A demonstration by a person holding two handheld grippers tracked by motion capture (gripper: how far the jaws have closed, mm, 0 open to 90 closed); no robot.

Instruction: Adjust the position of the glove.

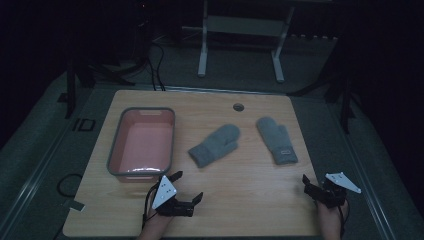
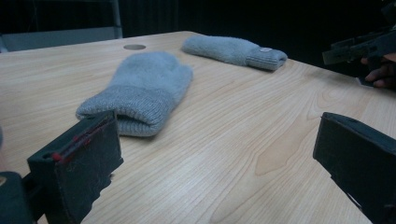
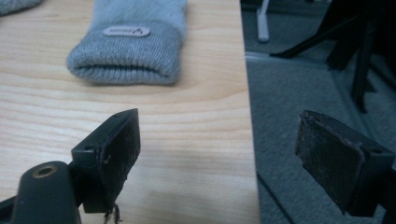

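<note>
A: Where do the 2 mittens lie?

B: On the wooden tabletop (image 1: 250,200). The left mitten (image 1: 215,144) runs slantwise, its ribbed cuff toward the left gripper (image 1: 189,186). The right mitten (image 1: 276,139) has its tagged cuff toward the right gripper (image 1: 309,186).

A: The fingers?

B: Both pairs are spread, holding nothing.

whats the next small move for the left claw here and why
Probably ease the left claw forward toward the near mitten's cuff. Its jaws stand open and empty, the mitten lies flat just ahead, and the pink bin beside it looks like the likely drop spot.
</note>
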